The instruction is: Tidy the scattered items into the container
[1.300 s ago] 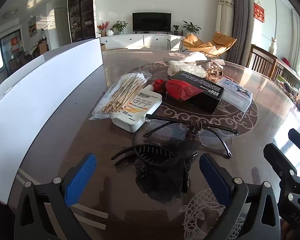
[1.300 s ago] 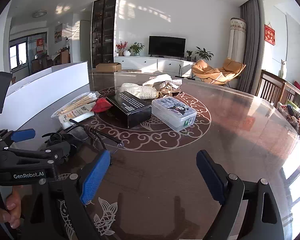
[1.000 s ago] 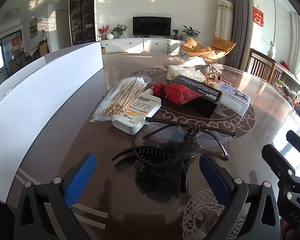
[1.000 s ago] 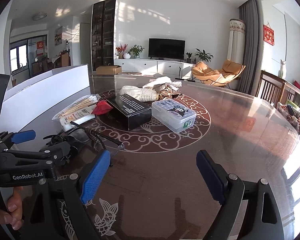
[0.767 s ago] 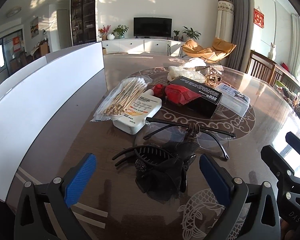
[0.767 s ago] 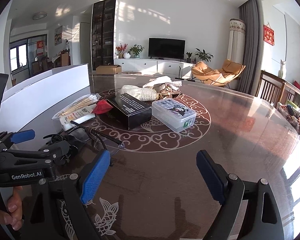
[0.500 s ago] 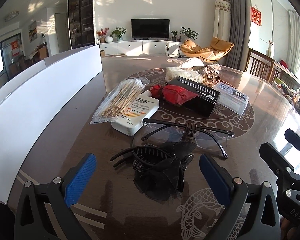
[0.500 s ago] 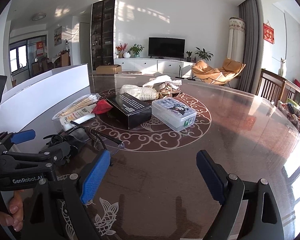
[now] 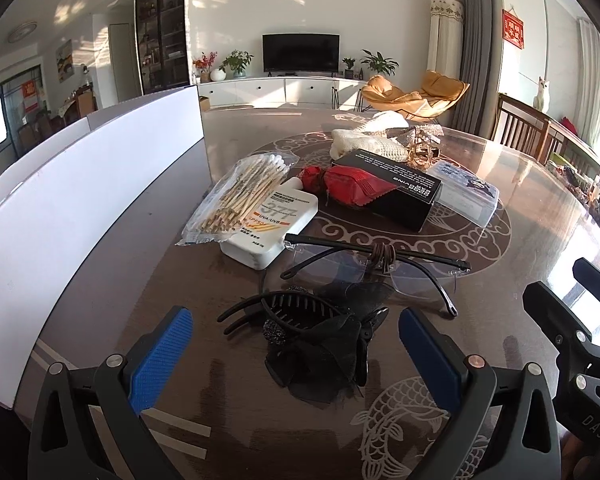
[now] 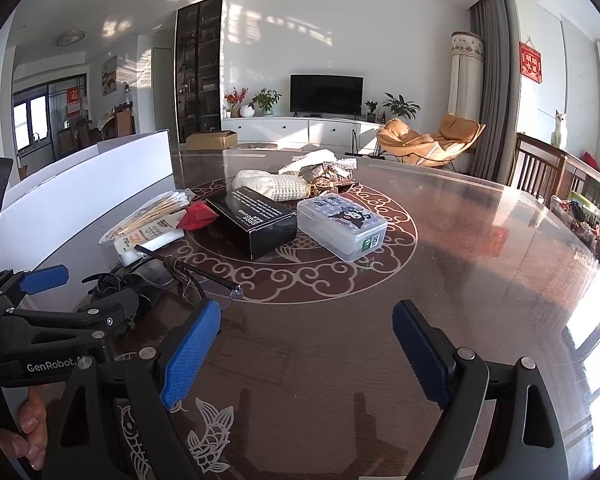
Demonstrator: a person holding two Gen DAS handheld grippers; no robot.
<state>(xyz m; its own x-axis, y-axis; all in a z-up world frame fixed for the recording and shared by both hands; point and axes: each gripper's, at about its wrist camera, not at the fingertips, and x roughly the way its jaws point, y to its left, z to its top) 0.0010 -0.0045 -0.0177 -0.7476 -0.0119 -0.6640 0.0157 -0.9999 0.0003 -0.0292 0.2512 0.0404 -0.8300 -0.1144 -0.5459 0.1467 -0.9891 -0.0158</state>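
- Step: approach to first pick; left gripper (image 9: pixel 294 344) spread wide around the black hair clip (image 9: pixel 316 336).
- Right gripper (image 10: pixel 306 344) spread, empty, right of the clip.
- Next: close on clip, carry to white container (image 9: pixel 72 200).

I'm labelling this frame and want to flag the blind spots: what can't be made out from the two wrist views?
- White container: its inside is hidden by its near wall in both views, so its contents are unknown.
- Hair clip: in the right wrist view, mostly covered by the left gripper.
- Sunscreen bottle: partly under the cotton swab pack; the small print is unreadable.
- Items behind the black box: overlapping, hard to identify.
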